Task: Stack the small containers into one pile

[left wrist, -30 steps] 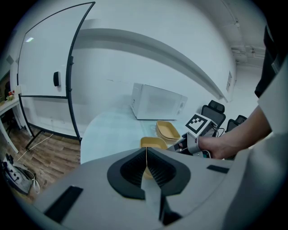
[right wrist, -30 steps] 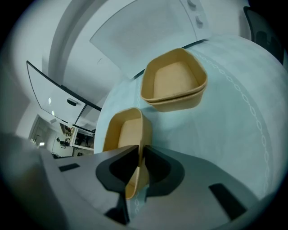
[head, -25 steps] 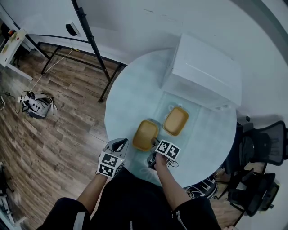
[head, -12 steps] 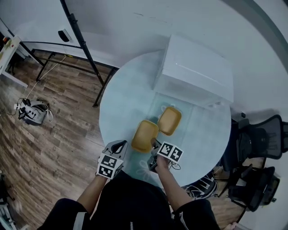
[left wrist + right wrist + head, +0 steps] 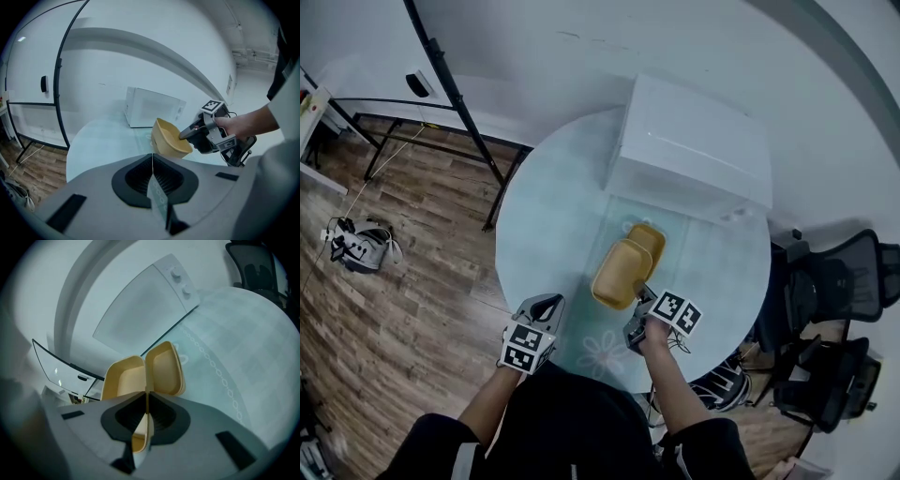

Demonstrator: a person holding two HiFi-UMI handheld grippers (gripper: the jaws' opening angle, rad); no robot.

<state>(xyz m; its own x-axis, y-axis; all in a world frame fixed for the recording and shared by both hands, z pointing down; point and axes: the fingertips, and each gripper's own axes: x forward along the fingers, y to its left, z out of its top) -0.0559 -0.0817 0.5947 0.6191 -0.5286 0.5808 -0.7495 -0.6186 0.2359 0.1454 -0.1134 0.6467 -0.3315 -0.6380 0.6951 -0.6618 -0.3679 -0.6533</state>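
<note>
We have the right tongs pinched on the near side wall of one yellow container, which hangs tilted above the round glass worktop, with part of it over the second yellow container. That one lies open side up on the worktop, in front of the white box. The left tongs are closed on nothing and held near the worktop's edge, well apart from both containers.

We judge these containers to be light, thin-walled and fairly stiff, probably smooth enough to slip. A pinch on one wall just under the rim carries the container, but it lets it droop, as the tilt shows. It will need levelling before it can nest in the other. The rounded corners and sloping walls should guide one into the other, so little force is called for.

We find no brand, label or readable writing on either container or on the white box. The only print is the black-and-white square markers on the cubes of the tongs and a pale flower pattern on the worktop
</note>
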